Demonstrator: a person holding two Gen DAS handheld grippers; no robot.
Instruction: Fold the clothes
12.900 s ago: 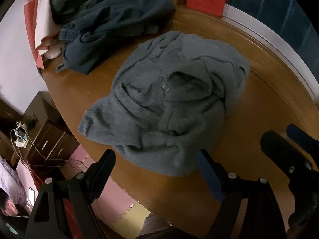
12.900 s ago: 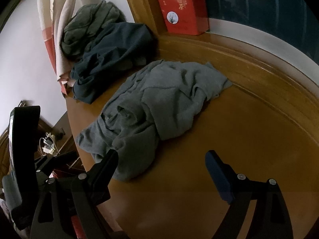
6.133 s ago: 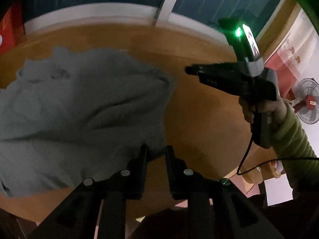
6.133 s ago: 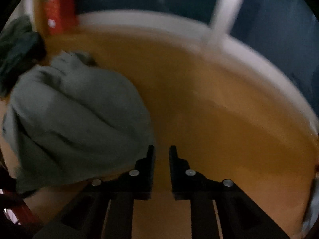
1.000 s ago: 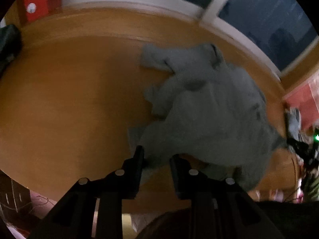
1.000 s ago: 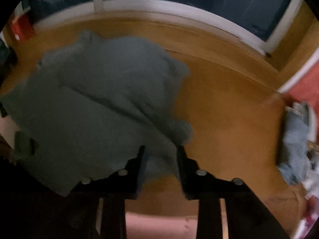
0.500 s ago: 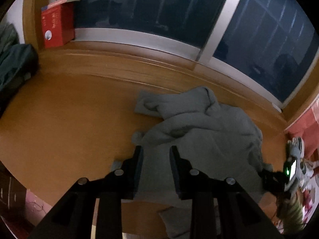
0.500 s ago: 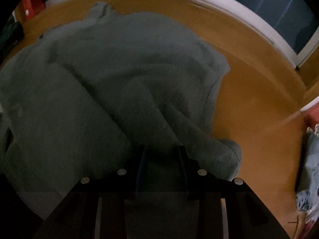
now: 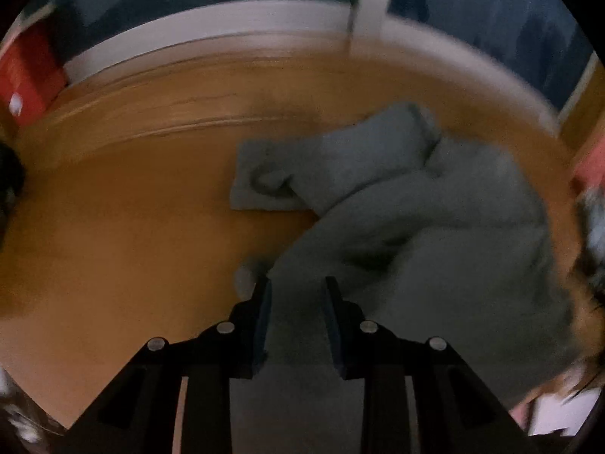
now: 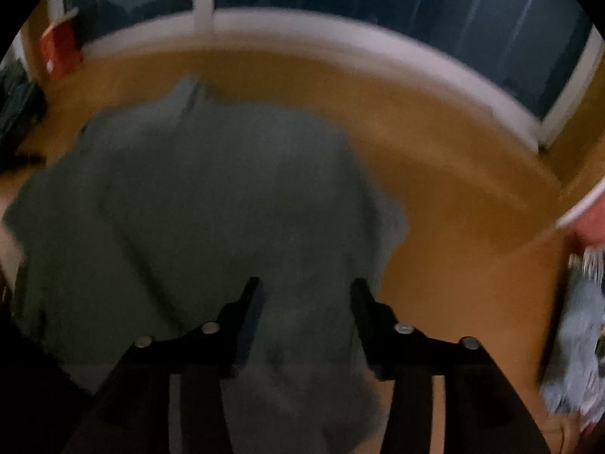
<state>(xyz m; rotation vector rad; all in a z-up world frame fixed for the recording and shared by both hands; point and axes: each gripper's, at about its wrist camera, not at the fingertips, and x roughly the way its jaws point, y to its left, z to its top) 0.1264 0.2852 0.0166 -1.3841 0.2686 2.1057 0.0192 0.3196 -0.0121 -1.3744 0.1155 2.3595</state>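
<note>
A grey sweatshirt point(image 9: 435, 227) lies spread and rumpled on the round wooden table point(image 9: 132, 227), one sleeve folded toward the far side. My left gripper point(image 9: 297, 291) is shut on its near edge, with cloth filling the gap between the jaws. In the right wrist view the same sweatshirt point(image 10: 211, 196) covers the left half of the table point(image 10: 453, 174). My right gripper point(image 10: 304, 291) has its jaws apart over the near hem, with cloth lying between them. Both views are blurred.
A red box point(image 9: 22, 75) stands at the far left by the dark window, also in the right wrist view point(image 10: 60, 53). Dark clothes point(image 10: 19, 113) lie at the left edge. A pale blue cloth point(image 10: 578, 340) sits off the table's right side.
The right gripper's jaws have spread apart since half a second ago, and it has drawn back a little. The left gripper stays closed on the sweatshirt's edge and has tilted down.
</note>
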